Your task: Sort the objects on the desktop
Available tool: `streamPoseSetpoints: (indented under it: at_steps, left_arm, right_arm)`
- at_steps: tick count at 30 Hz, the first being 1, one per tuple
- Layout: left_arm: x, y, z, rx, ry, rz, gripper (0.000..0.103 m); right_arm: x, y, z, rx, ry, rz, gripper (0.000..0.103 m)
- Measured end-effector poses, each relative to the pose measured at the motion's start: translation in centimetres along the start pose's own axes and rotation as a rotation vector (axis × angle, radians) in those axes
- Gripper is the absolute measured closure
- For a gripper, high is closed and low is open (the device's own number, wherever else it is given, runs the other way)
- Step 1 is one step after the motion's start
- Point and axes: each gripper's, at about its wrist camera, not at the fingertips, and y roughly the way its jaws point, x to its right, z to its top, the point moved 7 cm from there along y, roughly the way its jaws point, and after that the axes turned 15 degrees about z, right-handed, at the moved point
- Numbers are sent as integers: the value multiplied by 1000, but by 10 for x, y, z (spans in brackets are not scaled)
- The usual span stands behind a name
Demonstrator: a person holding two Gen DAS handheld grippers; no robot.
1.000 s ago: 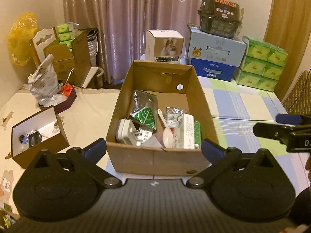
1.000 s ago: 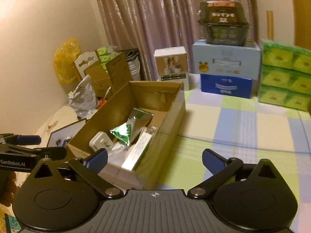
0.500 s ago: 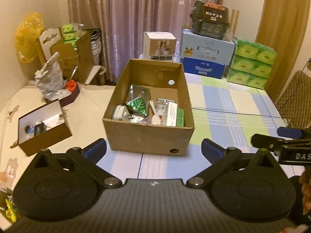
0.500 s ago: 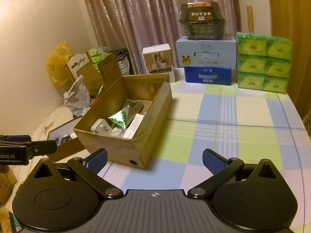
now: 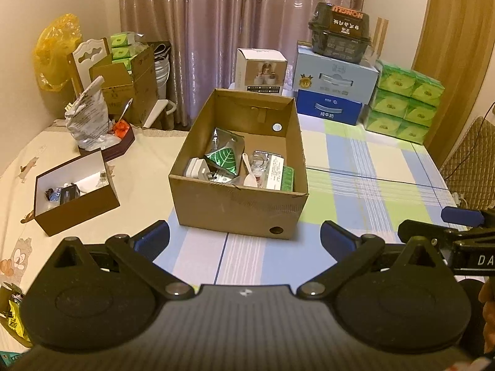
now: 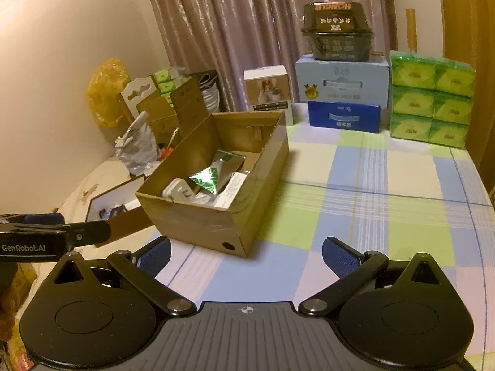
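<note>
An open cardboard box (image 5: 235, 207) (image 6: 201, 228) stands on the checked tablecloth, holding a green leaf-print foil packet (image 5: 224, 160) (image 6: 210, 177), a white charger (image 5: 196, 170) (image 6: 179, 190), a white spoon (image 5: 249, 176) and a green-and-white carton (image 5: 278, 174). My left gripper (image 5: 244, 238) hangs open and empty, well back from the box's near wall. My right gripper (image 6: 246, 252) is open and empty too, in front of the box's near right corner. Each gripper shows at the edge of the other's view.
A small brown box with a white lining (image 5: 74, 191) sits left of the cardboard box. Behind it a dark tray (image 5: 114, 148) holds a crumpled bag. Stacked cartons (image 5: 334, 92) and green tissue packs (image 5: 405, 102) line the table's far end. Bare tablecloth (image 6: 386, 210) lies to the right.
Both grippers have drawn back and away from the cardboard box, which now looks smaller and farther off. Both stayed open with nothing in them.
</note>
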Motion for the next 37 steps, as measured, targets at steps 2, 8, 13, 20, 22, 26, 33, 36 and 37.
streamPoseSetpoints:
  at_steps: [2, 8, 13, 20, 22, 26, 33, 36, 37]
  left_arm:
    - [-1, 0, 0, -2, -4, 6, 1]
    - [-4, 1, -1, 2, -13, 17, 1]
    - [-6, 4, -2, -5, -22, 23, 1]
    - [-7, 5, -3, -10, -26, 24, 1]
    - [-7, 5, -3, -10, -26, 23, 1]
    - [-5, 6, -4, -8, -23, 21, 1]
    - [-3, 8, -6, -13, -28, 4, 1]
    - [-3, 7, -7, -2, -40, 1, 1]
    - [-4, 8, -7, -2, -44, 1, 1]
  right_arm:
    - [0, 1, 0, -2, 2, 1, 2]
    - [0, 3, 0, -8, 0, -5, 2]
    - [-1, 6, -2, -15, -1, -3, 2]
    - [0, 7, -3, -17, 7, -5, 2]
    - [-1, 8, -4, -18, 6, -5, 2]
    - [0, 8, -4, -21, 6, -4, 2]
    - [1, 11, -8, -27, 11, -7, 2]
    - [1, 11, -9, -29, 10, -9, 2]
    - [0, 12, -9, -28, 9, -9, 2]
